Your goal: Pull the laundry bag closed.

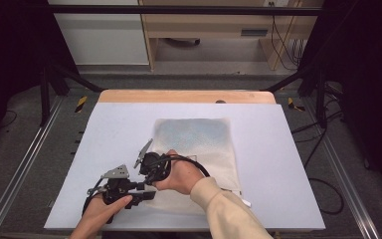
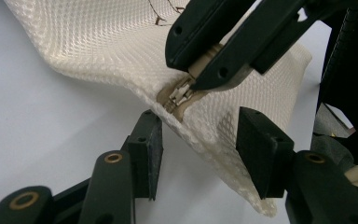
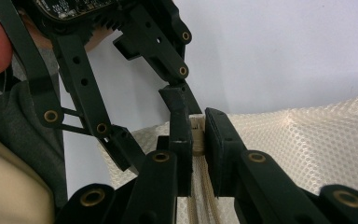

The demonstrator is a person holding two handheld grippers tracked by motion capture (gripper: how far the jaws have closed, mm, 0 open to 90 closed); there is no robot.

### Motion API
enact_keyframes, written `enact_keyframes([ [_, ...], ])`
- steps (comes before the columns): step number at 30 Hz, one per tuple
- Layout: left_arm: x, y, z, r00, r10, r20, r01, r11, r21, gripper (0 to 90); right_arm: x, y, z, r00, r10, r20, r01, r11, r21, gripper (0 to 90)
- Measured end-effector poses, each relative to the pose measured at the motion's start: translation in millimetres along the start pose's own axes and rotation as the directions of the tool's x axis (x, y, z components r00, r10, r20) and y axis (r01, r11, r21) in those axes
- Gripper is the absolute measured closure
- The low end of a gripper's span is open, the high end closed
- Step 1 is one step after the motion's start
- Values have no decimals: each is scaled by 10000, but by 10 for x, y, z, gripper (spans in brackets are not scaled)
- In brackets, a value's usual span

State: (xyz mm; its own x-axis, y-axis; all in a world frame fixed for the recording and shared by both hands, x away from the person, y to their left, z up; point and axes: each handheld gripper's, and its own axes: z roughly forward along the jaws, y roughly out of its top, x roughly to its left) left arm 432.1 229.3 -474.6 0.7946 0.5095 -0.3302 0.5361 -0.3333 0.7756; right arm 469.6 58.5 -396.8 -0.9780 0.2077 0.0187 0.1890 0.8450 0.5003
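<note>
while pinched by r hand-held gripper (image 3: 196, 135): zip (image 3: 197, 140)

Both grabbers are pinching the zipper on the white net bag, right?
Not quite. Just the right gripper pinches the zipper of the white net bag. The left gripper is open, its fingers on either side of the bag's edge without squeezing it, as the left gripper view shows.

Nothing legible is showing anywhere — the tiny white markings on the dark circuit board (image 3: 67, 9) at the top of the right gripper view are blurring too much to read.
</note>
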Motion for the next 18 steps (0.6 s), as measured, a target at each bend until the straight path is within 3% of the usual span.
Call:
enact_keyframes([
  [8, 36, 0, 36, 10000, -24, 84, 23, 9999, 108, 555, 1, 1, 30, 10000, -38, -42, 38, 10000, 46, 819],
  [18, 76, 17, 56, 10000, -69, 64, 69, 9999, 126, 677, 7, 4, 32, 10000, 68, -46, -68, 10000, -23, 819],
])
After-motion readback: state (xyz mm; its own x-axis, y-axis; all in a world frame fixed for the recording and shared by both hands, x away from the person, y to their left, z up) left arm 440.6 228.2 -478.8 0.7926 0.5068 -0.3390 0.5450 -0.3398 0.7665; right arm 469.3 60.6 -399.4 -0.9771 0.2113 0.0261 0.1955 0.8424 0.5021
